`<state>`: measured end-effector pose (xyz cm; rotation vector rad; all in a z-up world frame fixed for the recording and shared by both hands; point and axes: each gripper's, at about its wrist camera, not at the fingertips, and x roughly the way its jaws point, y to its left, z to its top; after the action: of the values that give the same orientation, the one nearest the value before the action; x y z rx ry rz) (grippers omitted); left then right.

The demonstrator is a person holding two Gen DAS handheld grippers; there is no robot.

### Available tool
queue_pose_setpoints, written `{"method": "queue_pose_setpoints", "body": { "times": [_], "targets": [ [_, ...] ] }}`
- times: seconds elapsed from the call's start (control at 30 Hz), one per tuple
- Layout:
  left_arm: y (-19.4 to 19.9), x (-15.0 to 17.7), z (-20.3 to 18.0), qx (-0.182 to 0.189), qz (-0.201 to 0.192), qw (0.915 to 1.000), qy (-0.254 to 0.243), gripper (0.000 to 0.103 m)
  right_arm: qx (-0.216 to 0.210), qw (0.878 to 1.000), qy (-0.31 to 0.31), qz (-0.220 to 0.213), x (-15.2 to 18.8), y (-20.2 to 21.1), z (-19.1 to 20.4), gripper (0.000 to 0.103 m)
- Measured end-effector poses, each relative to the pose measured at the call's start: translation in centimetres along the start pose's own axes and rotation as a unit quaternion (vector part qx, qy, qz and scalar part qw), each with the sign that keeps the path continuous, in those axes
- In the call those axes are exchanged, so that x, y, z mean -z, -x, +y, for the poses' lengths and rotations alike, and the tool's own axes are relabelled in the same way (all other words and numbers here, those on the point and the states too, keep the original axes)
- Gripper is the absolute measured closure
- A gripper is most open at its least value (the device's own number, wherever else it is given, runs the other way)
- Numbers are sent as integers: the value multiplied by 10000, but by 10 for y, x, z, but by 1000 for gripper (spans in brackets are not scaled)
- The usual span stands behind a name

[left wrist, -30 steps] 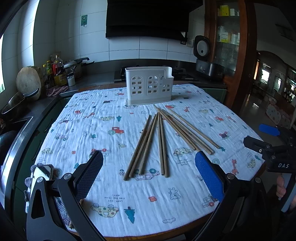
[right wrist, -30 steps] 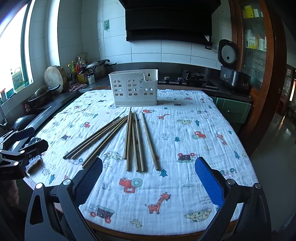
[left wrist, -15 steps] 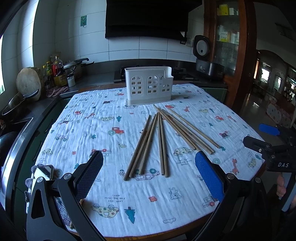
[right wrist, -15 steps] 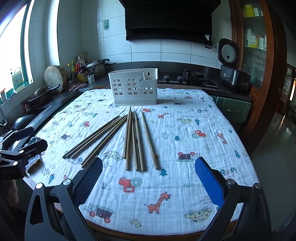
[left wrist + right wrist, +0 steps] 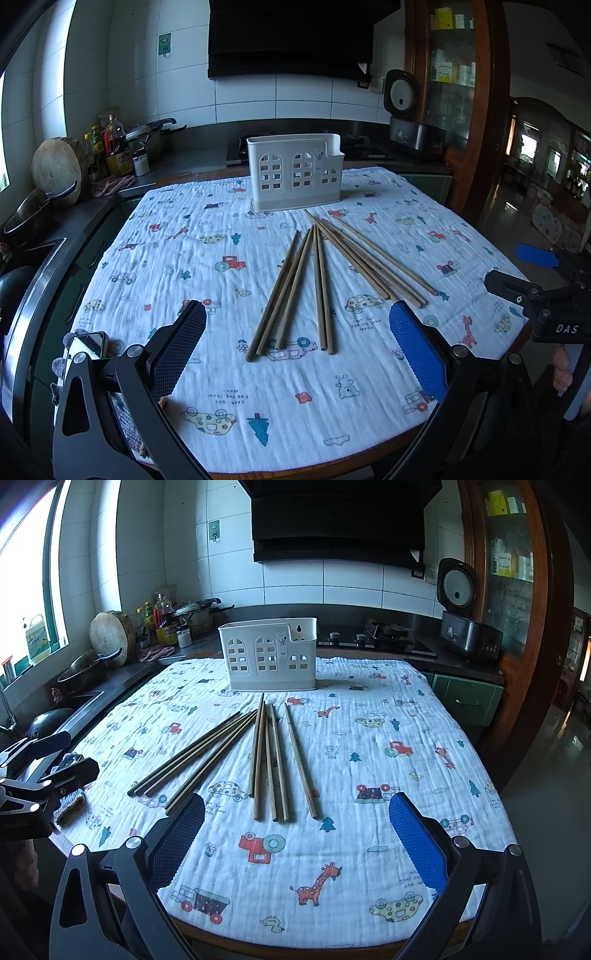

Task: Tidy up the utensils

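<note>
Several wooden chopsticks [image 5: 321, 280] lie fanned out on a cartoon-print cloth [image 5: 207, 258] in the middle of the table; they also show in the right wrist view [image 5: 264, 760]. A white perforated utensil holder [image 5: 295, 171] stands upright behind them, also in the right wrist view [image 5: 269, 653]. My left gripper [image 5: 297, 325] is open and empty, above the near ends of the chopsticks. My right gripper [image 5: 295, 812] is open and empty, just short of the chopstick ends. Each gripper shows at the other view's edge.
A kitchen counter with a round chopping board [image 5: 55, 168], bottles [image 5: 118, 147] and pots runs along the left. A rice cooker [image 5: 469, 627] and a hob [image 5: 388, 635] stand behind the table. A phone [image 5: 86, 345] lies at the table's near left edge.
</note>
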<state>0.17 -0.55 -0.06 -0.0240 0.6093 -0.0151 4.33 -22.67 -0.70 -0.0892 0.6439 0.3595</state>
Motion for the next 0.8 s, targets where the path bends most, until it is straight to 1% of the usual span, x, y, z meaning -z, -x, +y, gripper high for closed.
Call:
{"method": "queue_pose_setpoints", "body": {
  "times": [0.5, 0.8],
  "targets": [
    [-1, 0, 0, -17, 14, 10000, 14, 5, -21, 10000, 10, 11, 0, -1, 2, 6],
    [-10, -2, 6, -38, 92, 9999, 64, 5, -13, 10000, 19, 33, -3, -7, 1, 6]
  ]
}}
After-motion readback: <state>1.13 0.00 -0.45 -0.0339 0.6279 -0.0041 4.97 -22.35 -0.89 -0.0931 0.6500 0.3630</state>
